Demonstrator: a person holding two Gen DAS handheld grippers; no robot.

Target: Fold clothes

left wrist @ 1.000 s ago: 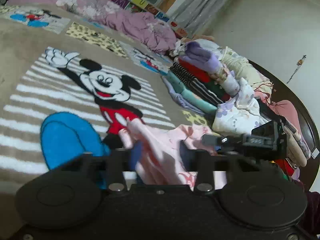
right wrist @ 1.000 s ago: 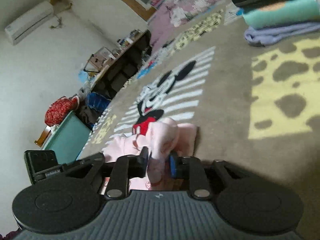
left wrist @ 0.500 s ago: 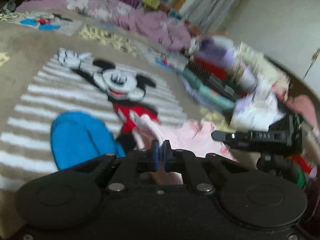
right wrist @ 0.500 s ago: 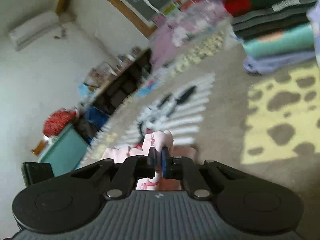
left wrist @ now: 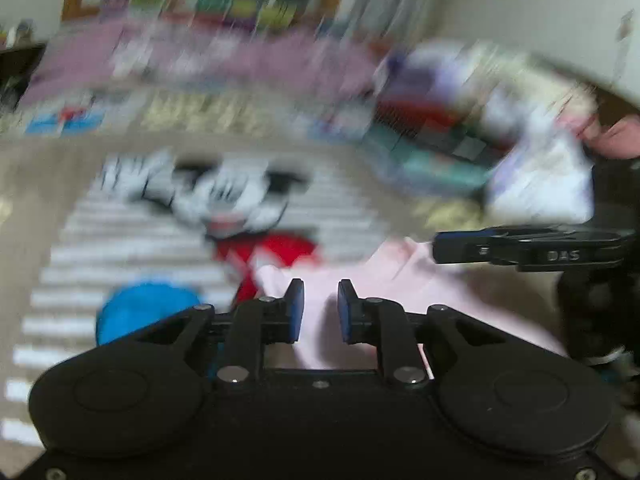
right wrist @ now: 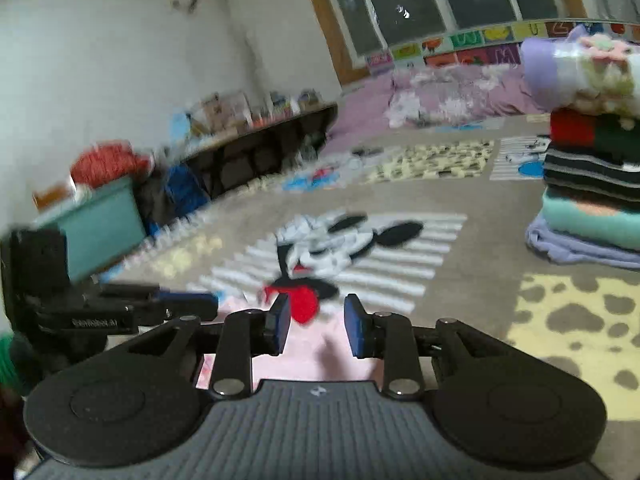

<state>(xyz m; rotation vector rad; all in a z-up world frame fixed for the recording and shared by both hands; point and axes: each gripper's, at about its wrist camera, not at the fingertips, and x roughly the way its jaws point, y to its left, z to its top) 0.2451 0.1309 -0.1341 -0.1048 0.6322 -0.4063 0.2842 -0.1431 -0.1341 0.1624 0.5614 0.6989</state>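
Beige plush cartoon-mouse blanket (right wrist: pixel 472 248); pale pink cotton garment (left wrist: pixel 400 280) flat beneath both claws; left gripper (left wrist: pixel 320 308), right gripper (right wrist: pixel 316 322) opening, nothing between pads; risk: fold springs loose

One pale pink garment (right wrist: pixel 316 350) on the blanket. One beige plush blanket (right wrist: pixel 480 248) with cartoon mouse print. One stack of folded clothes (right wrist: pixel 592 184), at least five layers counted: lavender, mint, black-white striped, red-green, pale roll on top. Two black grippers: left gripper (left wrist: pixel 319 309), right gripper (right wrist: pixel 316 325). One teal box (right wrist: pixel 100 224). One dark low shelf (right wrist: pixel 260 148).
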